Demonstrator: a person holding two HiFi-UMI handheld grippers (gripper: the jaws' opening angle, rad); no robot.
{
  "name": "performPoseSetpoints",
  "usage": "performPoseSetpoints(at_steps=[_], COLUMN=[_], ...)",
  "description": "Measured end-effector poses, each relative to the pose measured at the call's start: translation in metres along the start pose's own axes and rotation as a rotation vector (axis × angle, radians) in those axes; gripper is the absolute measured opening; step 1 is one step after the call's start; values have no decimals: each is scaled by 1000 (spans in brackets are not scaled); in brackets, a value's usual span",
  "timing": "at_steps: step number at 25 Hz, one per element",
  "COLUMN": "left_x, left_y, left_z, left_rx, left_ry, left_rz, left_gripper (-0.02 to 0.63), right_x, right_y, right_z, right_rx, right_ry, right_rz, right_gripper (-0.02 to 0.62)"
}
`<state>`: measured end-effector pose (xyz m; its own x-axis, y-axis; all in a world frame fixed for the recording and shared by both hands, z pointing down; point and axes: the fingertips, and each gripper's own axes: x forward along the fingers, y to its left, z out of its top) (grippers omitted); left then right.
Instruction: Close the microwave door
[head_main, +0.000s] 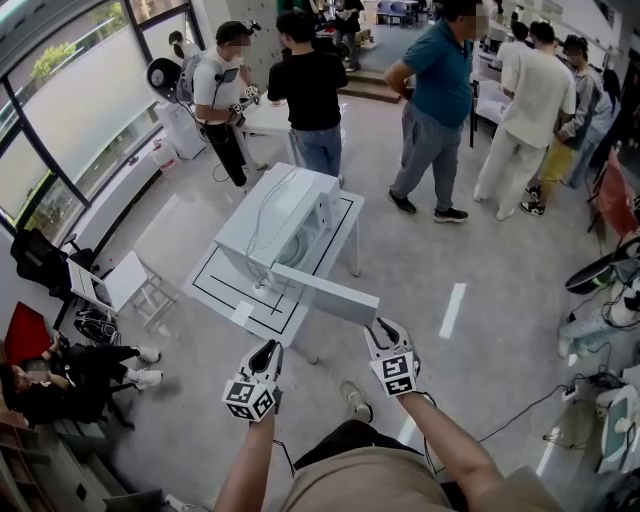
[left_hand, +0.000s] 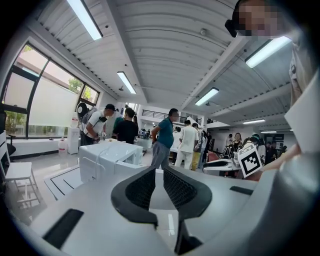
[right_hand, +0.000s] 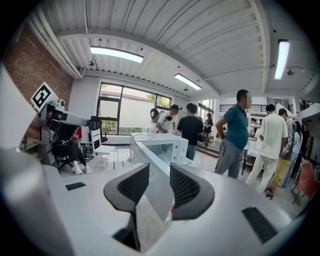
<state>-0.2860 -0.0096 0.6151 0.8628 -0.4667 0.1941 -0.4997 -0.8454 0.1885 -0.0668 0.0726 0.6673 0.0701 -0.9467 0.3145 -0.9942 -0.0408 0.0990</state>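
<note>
The white microwave door (head_main: 325, 295) juts open off the white box microwave (head_main: 280, 220) on a black-lined white table (head_main: 225, 285), white chair (head_main: 125, 280) at left, left gripper (head_main: 265, 348) fingers apart and empty, right gripper (head_main: 385, 328) fingers apart at the door's free end, people (head_main: 440, 90) standing beyond.

Left gripper (head_main: 265, 350), right gripper (head_main: 389, 331): extended forward, jaws parted.

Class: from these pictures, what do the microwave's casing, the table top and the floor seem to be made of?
Microwave: white painted metal or plastic, smooth matte panels.
Table top: probably white laminate, flat with black lines.
Floor: glossy grey, perhaps polished concrete; it mirrors ceiling lights.
</note>
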Motion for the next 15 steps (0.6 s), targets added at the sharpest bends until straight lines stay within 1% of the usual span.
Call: performPoseSetpoints(at_steps=[3, 11, 15], left_x=[21, 85, 113], left_y=[5, 22, 23], left_z=[2, 0, -4], left_rx=[1, 2, 13], left_ry=[2, 38, 62], left_rz=[-5, -20, -39], left_gripper=[40, 40, 40], right_x=[24, 68, 84], right_y=[-12, -42, -54], right_z=[-13, -65, -76], right_rx=[-27, -16, -4], right_ry=[17, 146, 158], right_rz=[-4, -9, -4], right_gripper=[117, 117, 120])
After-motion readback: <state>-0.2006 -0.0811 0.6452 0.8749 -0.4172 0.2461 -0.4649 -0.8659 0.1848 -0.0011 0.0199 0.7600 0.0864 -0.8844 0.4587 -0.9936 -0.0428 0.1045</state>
